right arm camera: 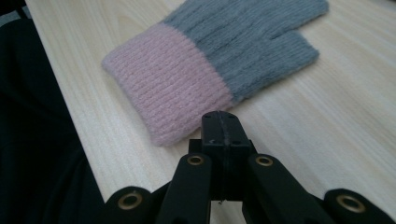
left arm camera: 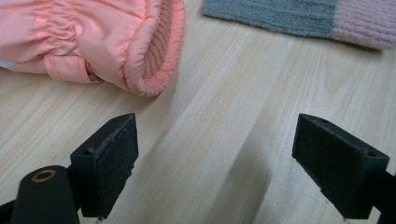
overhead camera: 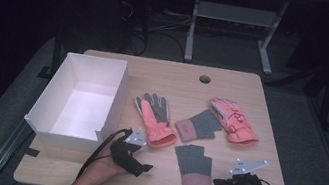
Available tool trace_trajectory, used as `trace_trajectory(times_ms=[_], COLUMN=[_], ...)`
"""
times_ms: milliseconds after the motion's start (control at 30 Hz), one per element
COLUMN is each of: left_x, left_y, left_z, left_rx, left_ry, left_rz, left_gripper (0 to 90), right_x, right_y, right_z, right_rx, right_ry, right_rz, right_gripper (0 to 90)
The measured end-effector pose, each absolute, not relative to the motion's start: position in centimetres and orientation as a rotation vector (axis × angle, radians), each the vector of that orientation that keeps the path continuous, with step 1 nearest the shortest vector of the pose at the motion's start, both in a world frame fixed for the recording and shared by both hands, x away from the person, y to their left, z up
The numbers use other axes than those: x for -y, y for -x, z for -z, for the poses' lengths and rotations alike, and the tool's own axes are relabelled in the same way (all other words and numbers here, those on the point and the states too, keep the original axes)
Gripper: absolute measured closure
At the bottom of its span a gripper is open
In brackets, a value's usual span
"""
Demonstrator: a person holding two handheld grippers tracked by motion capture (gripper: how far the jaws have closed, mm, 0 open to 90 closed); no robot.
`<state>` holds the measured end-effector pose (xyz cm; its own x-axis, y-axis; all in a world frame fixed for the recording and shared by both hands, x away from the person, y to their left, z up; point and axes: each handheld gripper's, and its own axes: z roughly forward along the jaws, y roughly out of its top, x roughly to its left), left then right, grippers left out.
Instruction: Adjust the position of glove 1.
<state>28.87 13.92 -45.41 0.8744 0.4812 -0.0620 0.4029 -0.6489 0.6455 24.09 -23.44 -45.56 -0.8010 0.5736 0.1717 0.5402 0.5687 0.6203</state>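
The left claw (overhead camera: pixel 144 167) hovered low over the desk (overhead camera: pixel 235 84) at about 7 o'clock of its top, jaws spread wide and released, with bare wood between the pads (left arm camera: pixel 114 161). Just beyond it, toward 12 o'clock, lay a salmon-pink ski glove (overhead camera: pixel 155 119), its ribbed cuff opening (left arm camera: pixel 156 46) facing the claw without touching it. At 9 o'clock of that glove stood an open white cardboard box (overhead camera: pixel 81 99) along the desk's left edge. Near the desk's middle, a grey knit glove with a pink cuff (overhead camera: pixel 197 125) lay flat, and at its 3 o'clock a second salmon-pink ski glove (overhead camera: pixel 232 121) rested palm down. Nearer the person, between the two claws, another grey knit glove with a pink cuff (overhead camera: pixel 194 168) lay with its cuff toward the front edge. The right claw (overhead camera: pixel 216 183) sat at 5 o'clock of the desk, jaws clenched together on nothing, their tips just beside that glove's pink cuff (right arm camera: pixel 163 93) but apart from it.
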Motion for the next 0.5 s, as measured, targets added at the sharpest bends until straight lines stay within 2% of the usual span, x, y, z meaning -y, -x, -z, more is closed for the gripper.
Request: trace_trajectory(times_ms=[500], left_x=[-13.9], left_y=[-28.9], left_z=[45.4], left_rx=[-0.635], left_ry=[-2.355], left_rz=[-0.15], left_gripper=[13.9], right_x=[21.3], right_y=[-23.9], right_z=[45.5], right_rx=[-2.818], right_ry=[-0.869], right_rz=[-1.063], right_gripper=[90.0])
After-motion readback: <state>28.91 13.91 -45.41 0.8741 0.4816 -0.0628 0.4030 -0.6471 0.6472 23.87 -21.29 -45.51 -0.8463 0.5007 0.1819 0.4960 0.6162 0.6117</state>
